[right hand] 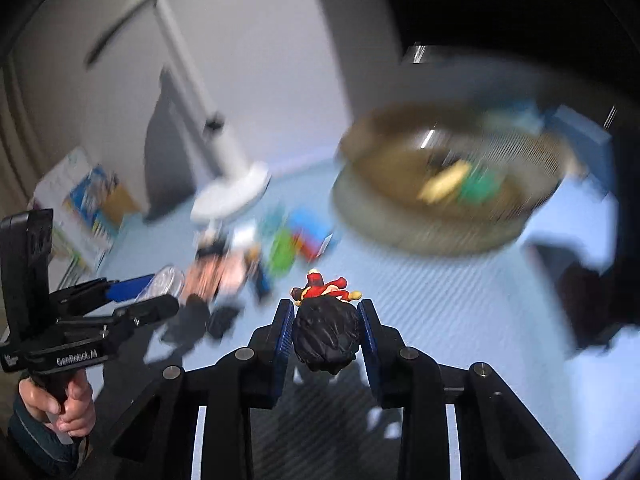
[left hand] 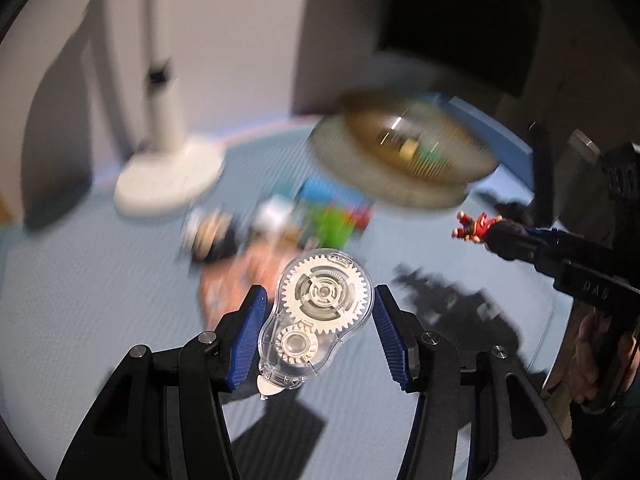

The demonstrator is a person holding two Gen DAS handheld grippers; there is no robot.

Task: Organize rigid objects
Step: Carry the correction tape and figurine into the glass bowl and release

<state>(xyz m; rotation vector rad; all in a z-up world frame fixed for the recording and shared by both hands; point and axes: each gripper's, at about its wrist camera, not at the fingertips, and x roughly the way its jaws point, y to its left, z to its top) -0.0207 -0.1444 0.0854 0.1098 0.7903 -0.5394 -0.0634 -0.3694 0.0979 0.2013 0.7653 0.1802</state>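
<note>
Left wrist view: left tongs (left hand: pixel 318 322) closed on a clear tape dispenser (left hand: pixel 318 316), blue pads against its sides at the lower end, long axis running up and away from the camera, wide geared end foremost. Round basket (left hand: pixel 404 160) ahead and slightly right of the tongs, blurred, a few small things already inside. Heap of loose toys (left hand: pixel 280 224) between tongs and basket, on the pale blue counter (left hand: pixel 80 300). White lamp base (left hand: pixel 170 184) off to the left, well clear of the line to the basket. Right tongs (left hand: pixel 496 236) visible at the right edge, carrying a small red figurine (left hand: pixel 474 226), roughly level with the basket's near rim.

Right wrist view: right tongs (right hand: pixel 324 328) closed on the figurine (right hand: pixel 324 316) by its dark head, red body sticking out forward beyond the tips. Basket (right hand: pixel 448 184) ahead and to the right, near rim looking closer to this hand than to the other. Left tongs (right hand: pixel 140 292) far to the left, dispenser (right hand: pixel 162 282) in their grip.

Probably both loads bound for the basket, right hand with the shorter way.
</note>
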